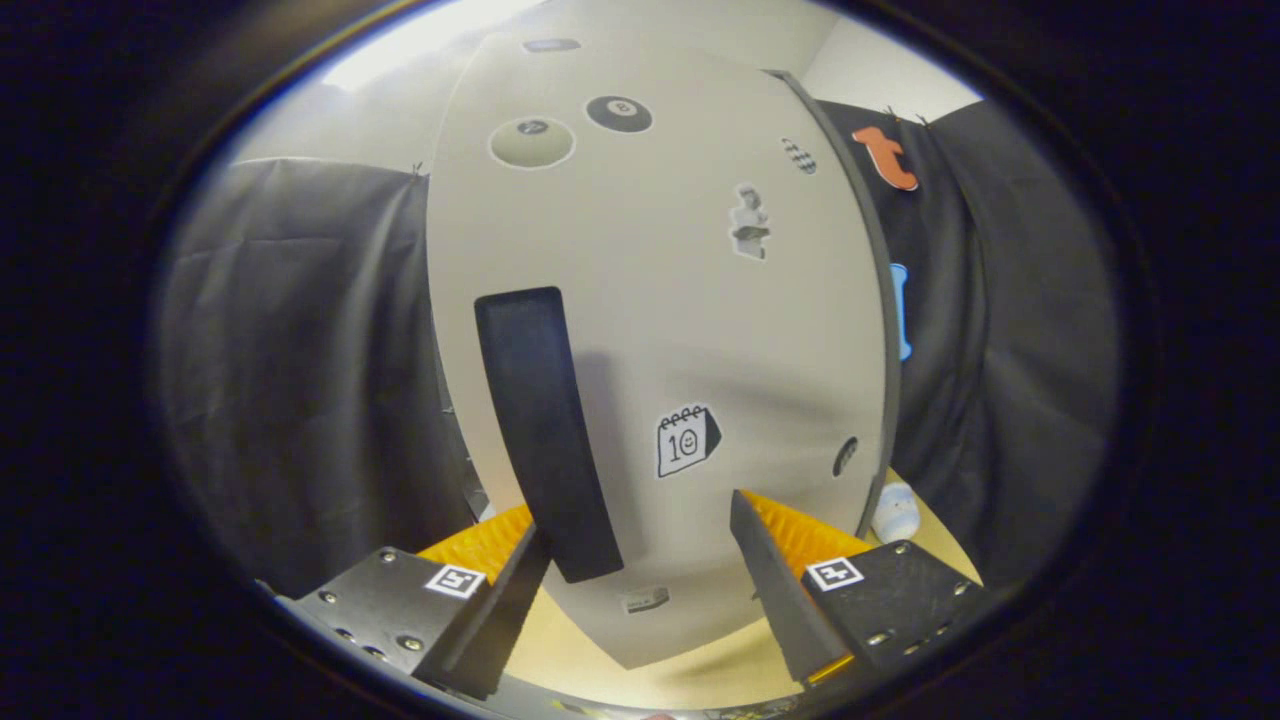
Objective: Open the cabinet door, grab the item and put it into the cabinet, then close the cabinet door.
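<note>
So on the far left we just had the booth's dark cloth wall (300, 380) hanging in folds behind everything. Moving in, the cabinet door (660, 330) took up most of what we saw, a pale panel curving up and away from us, standing on the light wooden tabletop (590, 660). Whether it was fully closed, we couldn't really tell from this angle.

The long dark handle (545, 430) ran vertically down the left part of the door, and its lower end came down right beside the left finger (500, 610), close enough that it looked like touching, though we couldn't swear to it. The gripper (640, 560) had its fingers spread wide apart, nothing pinched between them, with the bottom of the door sitting just ahead in the gap.

The door had a bunch of stickers: a pale ball (532, 142) and a black eight ball (618, 113) up top, a small figure (750, 222) further right, and a little calendar sticker (687, 440) just above the right finger (780, 590).

Past the door's right edge, a small white item (896, 512) sat on the tabletop just beside the cabinet, beyond the right finger, still outside.
</note>
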`<state>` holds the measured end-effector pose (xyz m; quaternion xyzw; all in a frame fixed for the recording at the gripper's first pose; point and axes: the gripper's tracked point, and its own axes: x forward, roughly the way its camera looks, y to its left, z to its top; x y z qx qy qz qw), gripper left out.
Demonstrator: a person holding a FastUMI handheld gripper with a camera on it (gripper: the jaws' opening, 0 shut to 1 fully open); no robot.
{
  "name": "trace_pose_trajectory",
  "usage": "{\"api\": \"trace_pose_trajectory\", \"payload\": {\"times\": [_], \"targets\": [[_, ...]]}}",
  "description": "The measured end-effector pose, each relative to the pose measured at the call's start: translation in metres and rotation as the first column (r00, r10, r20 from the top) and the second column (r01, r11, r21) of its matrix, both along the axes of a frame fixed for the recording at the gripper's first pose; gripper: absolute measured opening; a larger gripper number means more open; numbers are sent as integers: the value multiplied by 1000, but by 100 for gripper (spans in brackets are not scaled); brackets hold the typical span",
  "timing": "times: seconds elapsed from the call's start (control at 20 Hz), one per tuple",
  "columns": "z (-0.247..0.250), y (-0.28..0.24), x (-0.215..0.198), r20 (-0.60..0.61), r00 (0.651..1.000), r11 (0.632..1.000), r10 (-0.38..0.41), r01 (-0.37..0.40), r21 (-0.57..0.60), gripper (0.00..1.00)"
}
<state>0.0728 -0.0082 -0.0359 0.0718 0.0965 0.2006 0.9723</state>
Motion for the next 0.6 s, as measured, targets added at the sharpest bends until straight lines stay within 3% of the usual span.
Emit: {"api": "trace_pose_trajectory", "payload": {"times": [0.6], "targets": [[6,38,53,100,994,996,-44,51,-67,100]]}}
